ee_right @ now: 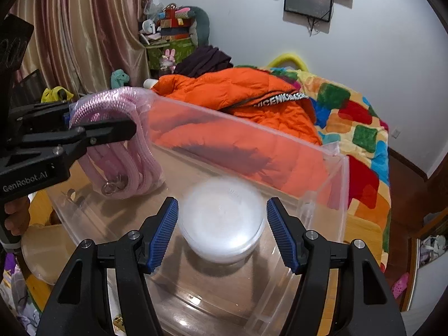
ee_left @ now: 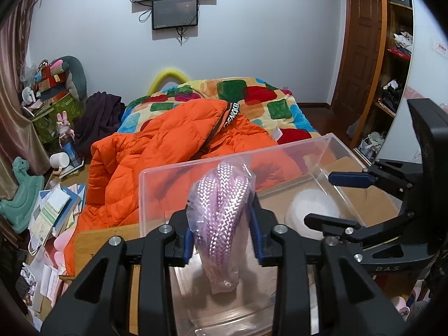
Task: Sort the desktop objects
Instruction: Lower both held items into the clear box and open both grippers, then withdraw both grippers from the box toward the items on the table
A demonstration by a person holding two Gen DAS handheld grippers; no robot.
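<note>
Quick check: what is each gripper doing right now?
Left gripper: closed on the bagged pink rope.
Right gripper: open around the white round container, pads clear of it.

A pink braided rope (ee_left: 221, 218), coiled and wrapped in a clear plastic bag, is seen hanging upright over the left end of a clear plastic bin (ee_right: 280, 140); its lower end, with a small metal ring visible through the bag, is lowered inside the bin walls. A round, white, translucent lidded container (ee_right: 222, 219) is seen inside the same bin, towards the right end, well apart from the rope. The bin itself is set open-topped on a wooden surface.
</note>
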